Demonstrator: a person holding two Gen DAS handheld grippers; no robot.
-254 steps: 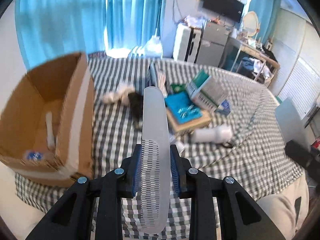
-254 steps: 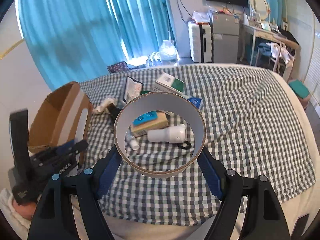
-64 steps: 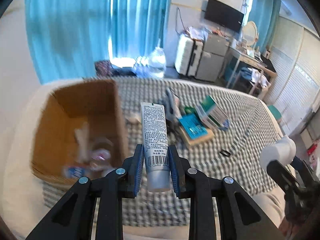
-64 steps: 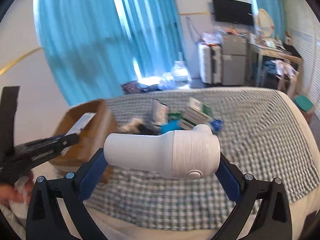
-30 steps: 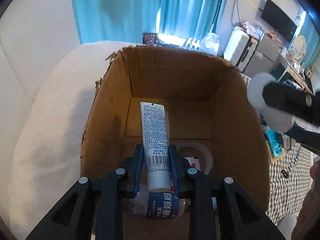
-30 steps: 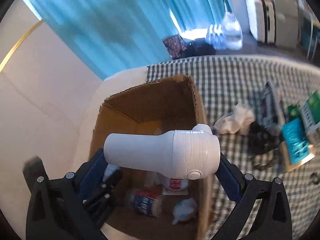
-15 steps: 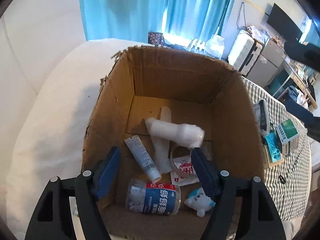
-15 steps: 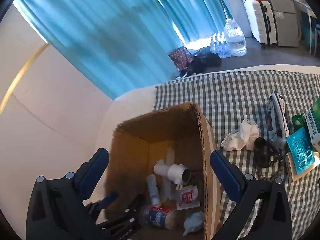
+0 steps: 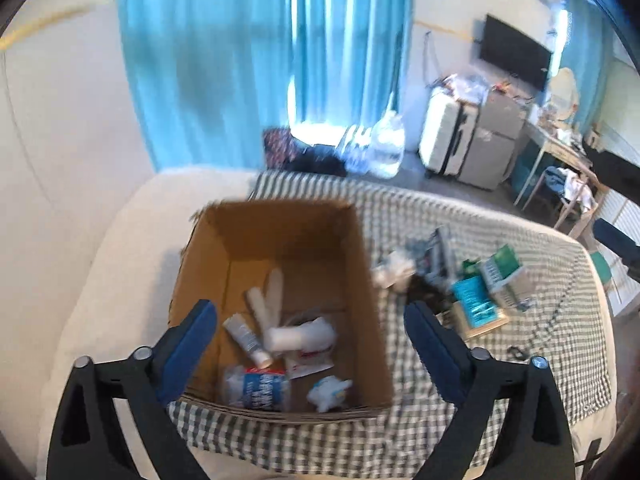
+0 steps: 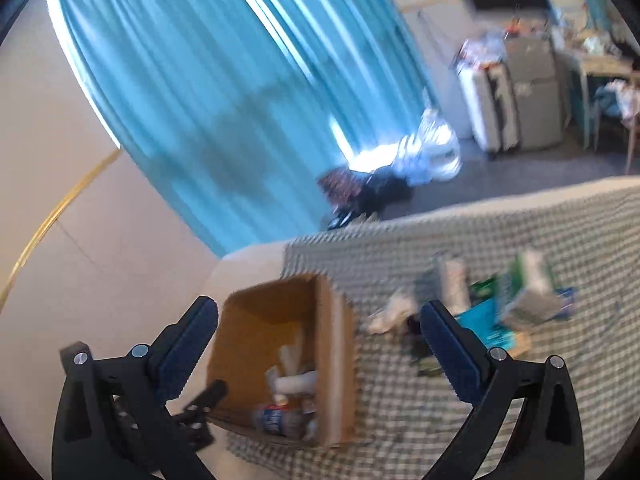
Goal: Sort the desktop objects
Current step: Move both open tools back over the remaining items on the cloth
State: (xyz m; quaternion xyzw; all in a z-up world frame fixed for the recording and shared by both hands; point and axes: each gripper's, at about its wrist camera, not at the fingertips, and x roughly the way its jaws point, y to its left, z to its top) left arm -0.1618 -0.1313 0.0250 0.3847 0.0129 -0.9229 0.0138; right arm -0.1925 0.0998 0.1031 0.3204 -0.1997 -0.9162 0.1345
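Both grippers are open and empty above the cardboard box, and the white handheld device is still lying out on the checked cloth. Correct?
Not quite. The left wrist view shows the white handheld device inside the cardboard box, not on the checked cloth. Both the left gripper and the right gripper are open and empty.

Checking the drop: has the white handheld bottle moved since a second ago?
Yes. The white bottle left the right gripper and lies inside the cardboard box.

blue curtains (image 9: 256,60) | white suitcase (image 9: 442,140) | wall TV (image 9: 514,58) | checkered cloth (image 9: 520,360)
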